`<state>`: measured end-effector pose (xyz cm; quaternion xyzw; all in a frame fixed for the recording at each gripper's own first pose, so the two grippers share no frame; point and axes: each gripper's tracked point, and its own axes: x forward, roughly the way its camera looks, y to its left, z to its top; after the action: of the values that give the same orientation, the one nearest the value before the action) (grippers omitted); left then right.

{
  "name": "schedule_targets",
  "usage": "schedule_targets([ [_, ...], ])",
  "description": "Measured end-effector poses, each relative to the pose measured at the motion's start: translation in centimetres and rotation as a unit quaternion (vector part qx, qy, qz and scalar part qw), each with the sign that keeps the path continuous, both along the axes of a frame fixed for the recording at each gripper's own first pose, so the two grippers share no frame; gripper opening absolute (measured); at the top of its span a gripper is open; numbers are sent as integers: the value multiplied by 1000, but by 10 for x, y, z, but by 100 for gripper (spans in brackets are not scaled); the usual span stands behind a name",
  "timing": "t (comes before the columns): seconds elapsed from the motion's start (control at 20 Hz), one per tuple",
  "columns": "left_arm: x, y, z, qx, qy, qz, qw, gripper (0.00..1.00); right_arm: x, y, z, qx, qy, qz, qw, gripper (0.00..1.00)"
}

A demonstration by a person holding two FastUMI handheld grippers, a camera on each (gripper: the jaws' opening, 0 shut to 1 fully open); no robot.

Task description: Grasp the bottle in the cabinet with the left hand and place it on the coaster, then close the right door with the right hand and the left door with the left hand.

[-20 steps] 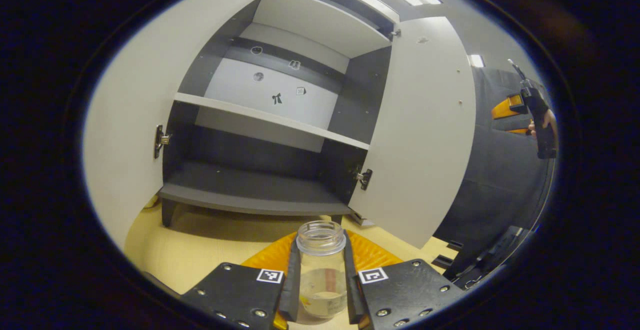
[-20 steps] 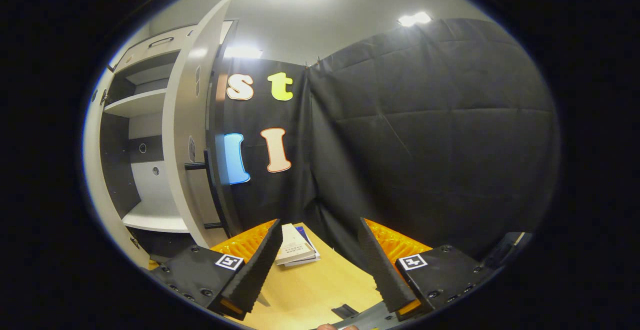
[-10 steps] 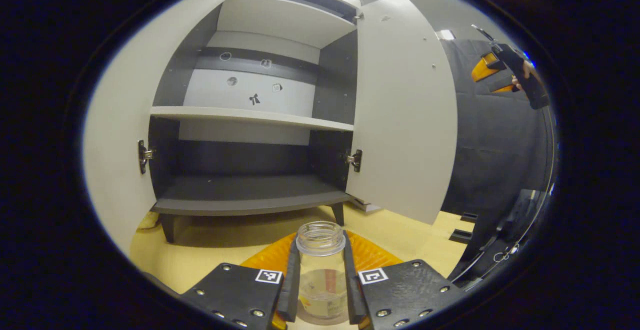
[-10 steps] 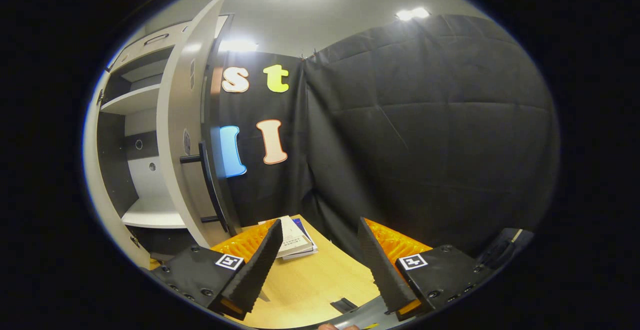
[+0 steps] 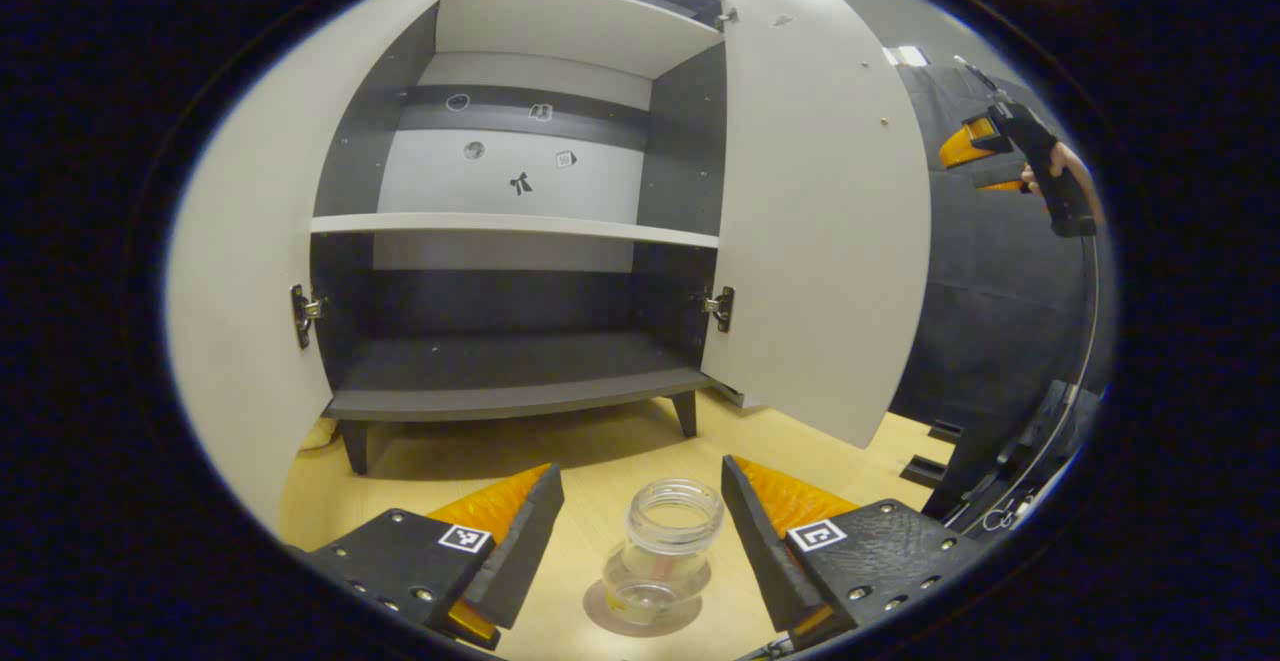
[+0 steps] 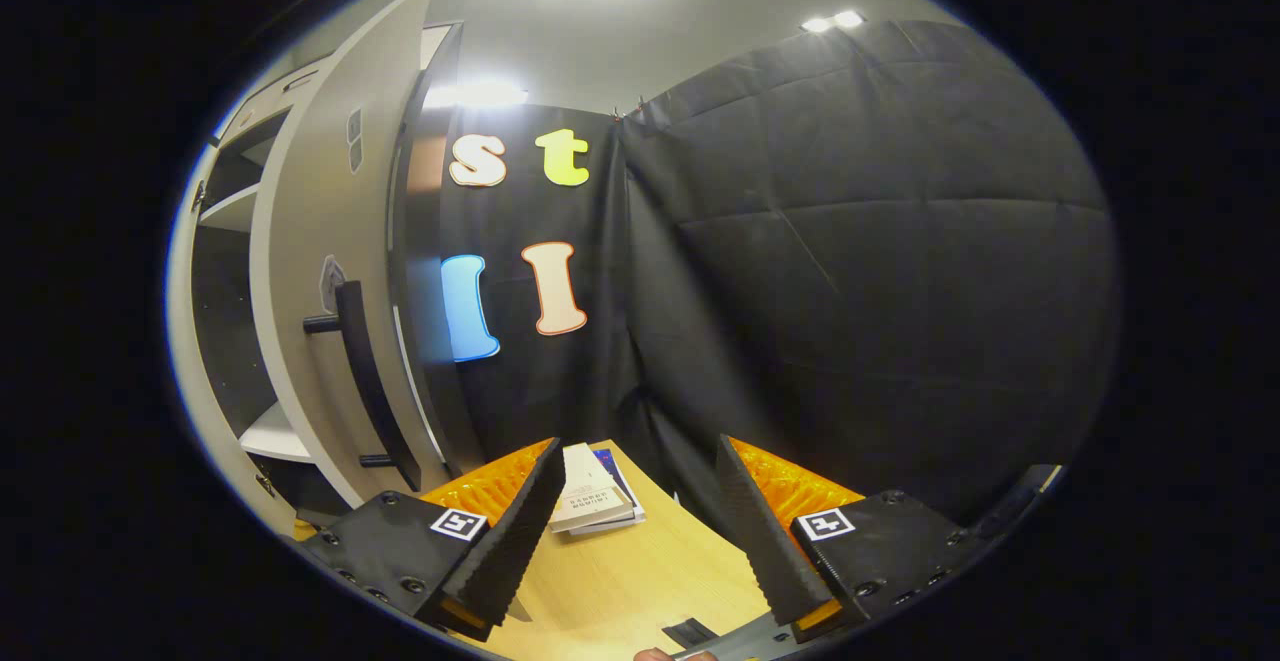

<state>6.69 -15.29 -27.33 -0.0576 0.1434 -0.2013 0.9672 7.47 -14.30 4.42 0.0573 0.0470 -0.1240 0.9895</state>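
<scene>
1. The cabinet [image 5: 520,241] stands at the far side of the tabletop [image 5: 450,461] with both doors swung open; in the left gripper view its shelves are bare, which fits the bottle having come out of it.
2. The right door [image 5: 825,211] hangs wide open, and in the right gripper view it now sits larger and closer at my left than a second ago, its dark bar handle [image 6: 370,381] facing me. I judge my right hand is drifting toward it, since shutting this door is the next step.
3. My left hand-held gripper [image 5: 640,531] has just let go: half a second ago both fingers pinched the bottle, and now they stand wide apart, clear of the glass on either side.
4. My right hand-held gripper [image 6: 630,531] is also spread wide and holds nothing, with books [image 6: 595,501] lying on the tabletop beyond it.
5. The bottle [image 5: 665,556] stands upright, free, on the round coaster [image 5: 645,611] near me, so the placing step looks done.
</scene>
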Motion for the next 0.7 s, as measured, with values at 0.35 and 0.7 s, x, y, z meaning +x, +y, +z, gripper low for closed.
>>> schedule_targets([
  [0.35, -47, 25, 88, -45, 0, 126, 991, 91, 39, -6, -10, 34, -8, 70, 997, 96],
  [0.7, -90, 101, 194, 12, -54, 303, 951, 90, 77, 15, 17, 10, -38, 178, 983, 95],
])
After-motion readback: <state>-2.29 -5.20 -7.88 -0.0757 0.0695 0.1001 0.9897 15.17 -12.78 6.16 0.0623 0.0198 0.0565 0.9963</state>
